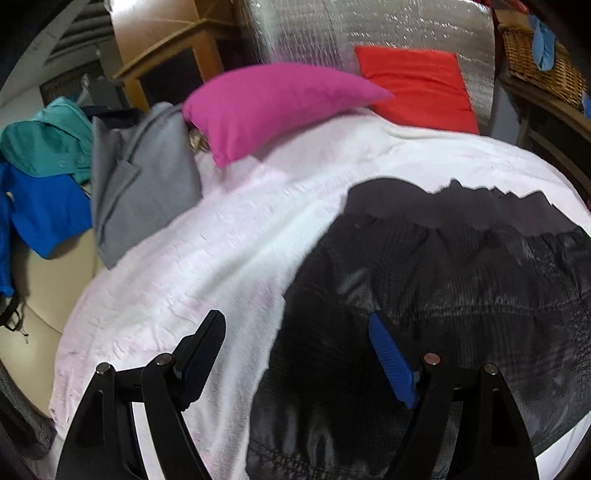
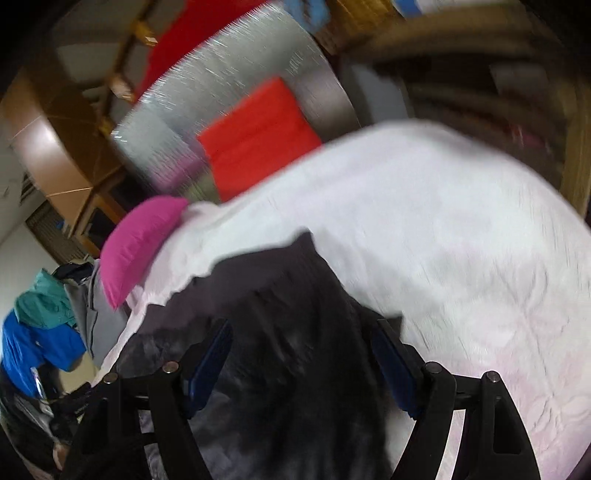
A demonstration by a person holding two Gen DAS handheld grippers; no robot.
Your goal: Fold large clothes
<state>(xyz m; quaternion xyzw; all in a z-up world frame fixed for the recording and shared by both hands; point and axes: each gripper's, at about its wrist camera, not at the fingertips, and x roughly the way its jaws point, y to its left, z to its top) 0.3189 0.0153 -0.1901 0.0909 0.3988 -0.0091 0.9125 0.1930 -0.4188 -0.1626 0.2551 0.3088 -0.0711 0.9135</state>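
A large black garment (image 1: 443,280) with an elastic waistband lies spread on the white bed cover (image 1: 221,251). My left gripper (image 1: 295,325) is open above the garment's left edge, its right blue pad (image 1: 391,358) over the black cloth, nothing held. In the right wrist view the same black garment (image 2: 288,332) lies under my right gripper (image 2: 301,332), which is open with its fingers either side of a raised fold of the cloth. The view is blurred, so I cannot tell whether it touches the cloth.
A pink pillow (image 1: 273,107) and a red pillow (image 1: 417,85) lie at the bed's head against a silver foil panel (image 1: 369,33). Grey (image 1: 140,177), teal (image 1: 48,144) and blue (image 1: 44,210) clothes pile at the left. A wicker basket (image 1: 539,62) is at the right.
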